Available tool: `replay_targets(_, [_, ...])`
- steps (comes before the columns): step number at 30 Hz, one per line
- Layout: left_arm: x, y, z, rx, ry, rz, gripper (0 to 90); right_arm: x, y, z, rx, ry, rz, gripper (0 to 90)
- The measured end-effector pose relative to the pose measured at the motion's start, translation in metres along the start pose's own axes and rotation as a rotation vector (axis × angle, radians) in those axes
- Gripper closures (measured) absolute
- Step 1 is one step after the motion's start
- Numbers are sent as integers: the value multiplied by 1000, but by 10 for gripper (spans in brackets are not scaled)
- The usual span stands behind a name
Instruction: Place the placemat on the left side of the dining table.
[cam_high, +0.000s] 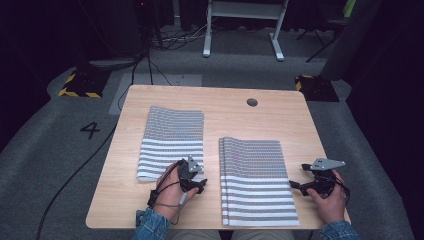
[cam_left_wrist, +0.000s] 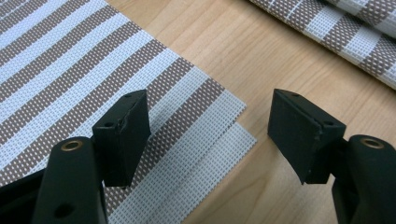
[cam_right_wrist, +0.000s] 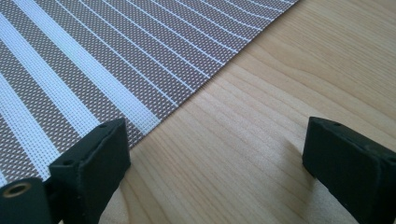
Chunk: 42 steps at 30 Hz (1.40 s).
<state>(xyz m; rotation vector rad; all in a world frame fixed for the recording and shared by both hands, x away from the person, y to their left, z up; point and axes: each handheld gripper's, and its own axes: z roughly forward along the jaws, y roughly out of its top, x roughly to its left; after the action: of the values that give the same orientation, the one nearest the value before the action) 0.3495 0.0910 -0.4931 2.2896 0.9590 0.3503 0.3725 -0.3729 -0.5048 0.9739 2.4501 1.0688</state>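
Observation:
Two piles of brown-and-white striped woven placemats lie on the wooden table (cam_high: 230, 107). The left pile (cam_high: 172, 140) has two layers showing at its near corner (cam_left_wrist: 205, 126). The right pile (cam_high: 257, 182) is a thicker stack, and its edge runs across the right gripper view (cam_right_wrist: 93, 70). My left gripper (cam_high: 200, 177) is open at the left pile's near right corner, one jaw over the mat and one over bare wood (cam_left_wrist: 210, 116). My right gripper (cam_high: 298, 176) is open just right of the right pile, low over the wood (cam_right_wrist: 215, 135). Neither holds anything.
A round cable hole (cam_high: 252, 102) sits near the table's far edge. Beyond the table stand a white desk frame (cam_high: 242, 30) and floor cables (cam_high: 150, 65). Yellow-black tape marks (cam_high: 80, 85) and a number 4 (cam_high: 90, 130) are on the grey floor.

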Motion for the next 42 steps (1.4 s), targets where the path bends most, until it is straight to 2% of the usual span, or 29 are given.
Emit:
replay_targets(1, [1,1,0,-4,12,3,298,0,0,0,0,0,0,75])
replay_targets(3, [2,2,3,-8,2,-32,289,0,0,0,0,0,-1,75])
replay_targets(5, [4,3,5,-16,3,-32,298,0,0,0,0,-1,-1,75])
replay_targets(6, [6,4,5,-17,17,-38,312,0,0,0,0,-1,-1,75])
replay_targets(8, [10,5,4,-16,25,-41,416,0,0,0,0,-1,0,75])
replay_targets(9, [12,5,4,-19,12,-52,451,0,0,0,0,-1,-1,75])
replay_targets(11, [17,5,4,-42,6,-75,461,0,0,0,0,-1,-1,75])
replay_targets(12, [20,5,2,-37,22,-91,556,0,0,0,0,-1,-1,75])
replay_targets(13, [22,4,2,-46,18,-100,627,0,0,0,0,-1,0,75])
replay_targets(16, [29,-1,-1,-80,4,-157,743,0,0,0,0,-1,0,75])
replay_targets(18, [30,-1,-4,-86,9,-163,833,0,0,0,0,-1,-1,75])
replay_targets(19, [30,-1,-5,-80,3,-152,849,0,0,0,-2,-1,2,75])
replay_targets(21, [29,-1,-6,-72,-1,-155,863,0,0,0,-2,-1,2,75])
replay_targets(22, [24,-2,-7,-59,-46,-160,867,0,0,0,-2,-1,2,75])
replay_targets(25, [16,-4,-14,-26,-68,-109,870,0,0,0,-2,-1,2,75])
replay_targets(27, [10,-7,-22,-12,-100,-94,870,0,0,0,-2,-1,2,75])
replay_targets(28, [9,-8,-28,-19,-92,-73,870,0,0,0,-2,0,2,75])
replay_targets(32, [9,-13,-41,-75,-89,-79,869,0,0,0,-2,-1,2,75])
replay_targets(36, [13,-9,-58,-176,-72,-90,870,0,0,0,-2,-1,2,75])
replay_targets(39, [18,-3,-71,-237,-45,-85,870,0,0,0,-2,-1,2,75])
replay_targets(42, [26,3,-88,-321,3,-94,871,0,0,0,-2,-1,1,75])
